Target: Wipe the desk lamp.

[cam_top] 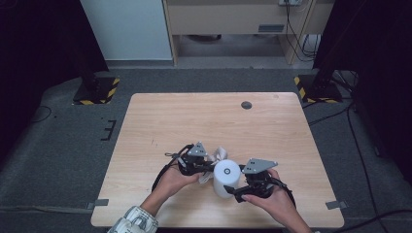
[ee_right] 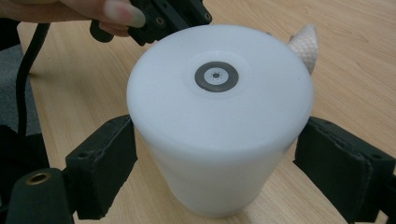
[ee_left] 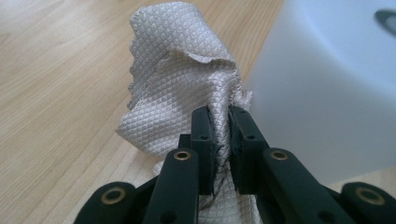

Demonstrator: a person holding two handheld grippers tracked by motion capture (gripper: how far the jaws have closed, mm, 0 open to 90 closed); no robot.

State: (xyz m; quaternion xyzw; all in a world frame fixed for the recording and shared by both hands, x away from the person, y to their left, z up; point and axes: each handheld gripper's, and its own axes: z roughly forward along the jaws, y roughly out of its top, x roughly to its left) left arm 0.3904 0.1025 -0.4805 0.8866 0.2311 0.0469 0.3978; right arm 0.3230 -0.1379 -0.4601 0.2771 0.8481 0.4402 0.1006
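Observation:
A white cylinder (cam_top: 227, 177) with a grey ring on its top stands on the wooden table (cam_top: 204, 121) near the front edge. My right gripper (cam_top: 232, 187) reaches in from the right, and its wide-spread pads touch the cylinder (ee_right: 219, 116) on both sides. A crumpled white waffle-weave cloth (cam_top: 219, 154) lies against the cylinder's left side. My left gripper (cam_top: 210, 167) is shut on the cloth (ee_left: 177, 70), pinching a fold between its jaw tips (ee_left: 222, 114). The cylinder's wall (ee_left: 327, 93) stands just right of those jaws. A corner of the cloth (ee_right: 304, 39) peeks out behind the cylinder.
A dark round grommet (cam_top: 246, 105) sits in the tabletop near the far edge. Grey tape tabs (cam_top: 101, 202) mark the front corners. Black stands on yellow-striped bases (cam_top: 97, 91) flank the table on the floor. The left hand and its gripper (ee_right: 168, 16) are close behind the cylinder.

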